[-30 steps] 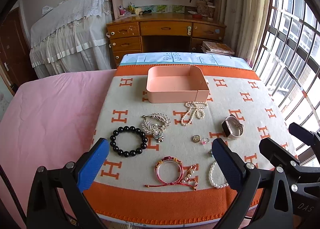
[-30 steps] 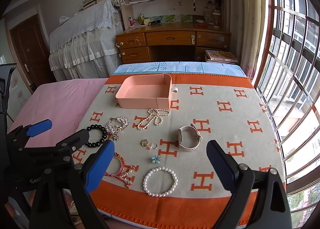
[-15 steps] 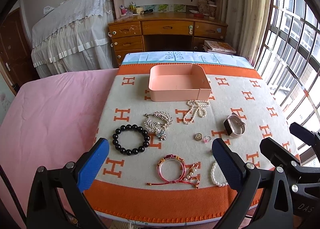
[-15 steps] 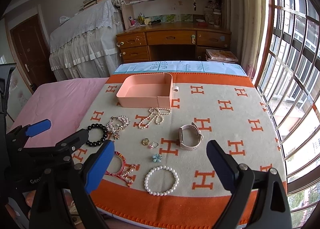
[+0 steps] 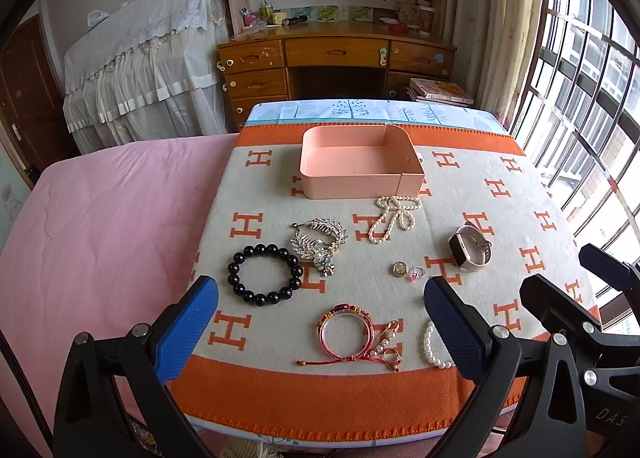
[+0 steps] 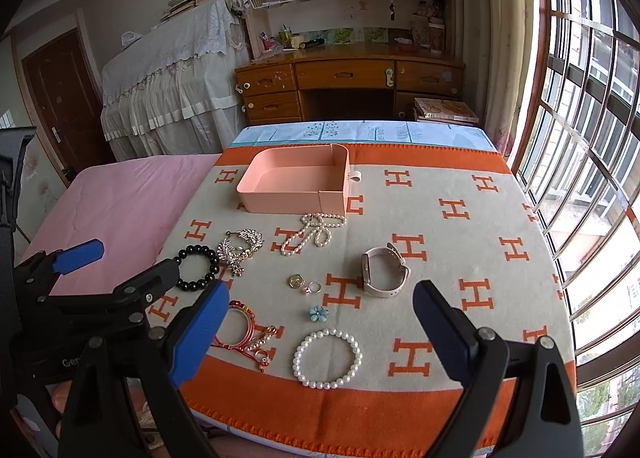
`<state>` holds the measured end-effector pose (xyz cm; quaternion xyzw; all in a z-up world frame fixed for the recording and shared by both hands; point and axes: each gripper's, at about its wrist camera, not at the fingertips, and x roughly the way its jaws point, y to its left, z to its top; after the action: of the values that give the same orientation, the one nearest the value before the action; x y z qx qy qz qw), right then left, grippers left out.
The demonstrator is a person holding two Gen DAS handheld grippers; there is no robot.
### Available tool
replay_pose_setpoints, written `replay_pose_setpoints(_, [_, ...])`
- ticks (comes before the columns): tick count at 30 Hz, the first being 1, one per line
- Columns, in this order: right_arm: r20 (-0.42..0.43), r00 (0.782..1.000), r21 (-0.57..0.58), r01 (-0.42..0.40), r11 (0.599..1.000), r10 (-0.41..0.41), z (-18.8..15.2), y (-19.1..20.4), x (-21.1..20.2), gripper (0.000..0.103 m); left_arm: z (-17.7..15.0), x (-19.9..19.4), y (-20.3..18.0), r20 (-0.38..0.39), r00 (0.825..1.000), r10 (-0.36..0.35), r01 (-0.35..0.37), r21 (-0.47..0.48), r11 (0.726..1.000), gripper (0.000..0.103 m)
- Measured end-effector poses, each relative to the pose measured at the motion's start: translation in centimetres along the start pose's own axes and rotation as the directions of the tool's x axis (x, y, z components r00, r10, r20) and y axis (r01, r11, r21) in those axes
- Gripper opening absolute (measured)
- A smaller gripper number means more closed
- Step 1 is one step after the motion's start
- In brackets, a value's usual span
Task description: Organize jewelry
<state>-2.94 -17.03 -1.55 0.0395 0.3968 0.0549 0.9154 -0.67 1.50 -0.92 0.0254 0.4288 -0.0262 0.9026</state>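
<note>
Both tools hover with fingers spread wide and hold nothing, our left tool [image 5: 320, 326] and right tool [image 6: 320, 332] having drawn slightly back from the blanket [image 6: 460, 258] since a second ago. Ahead of them lie a black bead bracelet [image 5: 264, 274], red bracelet [image 5: 346, 332], watch [image 6: 385, 272] and pearl bracelet [image 6: 327, 358]; the pink tray [image 5: 360, 163] sits beyond. Our left tool's finger hides part of the pearls.
</note>
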Motion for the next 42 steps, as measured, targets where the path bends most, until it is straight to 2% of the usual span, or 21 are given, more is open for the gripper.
replay_pose_setpoints(20, [0.013, 1.000, -0.007, 0.009, 1.000, -0.009, -0.1, 0.5, -0.5, 0.094, -1.0, -1.6, 1.1, 0.021, 1.000, -0.008, 0.008, -0.002, 1.000, 0.101])
replay_pose_setpoints(28, [0.036, 0.999, 0.003, 0.015, 1.000, -0.016, -0.6, 1.3, -2.3, 0.094, -0.4, -2.6, 1.7, 0.049, 0.990, -0.133, 0.132, 0.017, 0.991, 0.101])
replay_pose_setpoints(34, [0.070, 0.997, 0.004, 0.021, 1.000, -0.021, 0.2, 1.2, -3.5, 0.094, 2.9, -3.1, 2.7, 0.041, 0.991, -0.131, 0.129, 0.046, 0.991, 0.101])
replay_pose_setpoints(38, [0.091, 0.996, 0.007, 0.017, 1.000, -0.018, 1.9, 0.7, -3.4, 0.094, 5.6, -2.8, 4.7, 0.040, 0.993, -0.113, 0.113, 0.009, 0.994, 0.102])
replay_pose_setpoints(42, [0.076, 0.997, 0.011, 0.007, 1.000, -0.007, 4.5, -0.4, -1.8, 0.094, 8.3, -1.7, 6.7, 0.038, 0.994, -0.107, 0.108, -0.027, 0.994, 0.102])
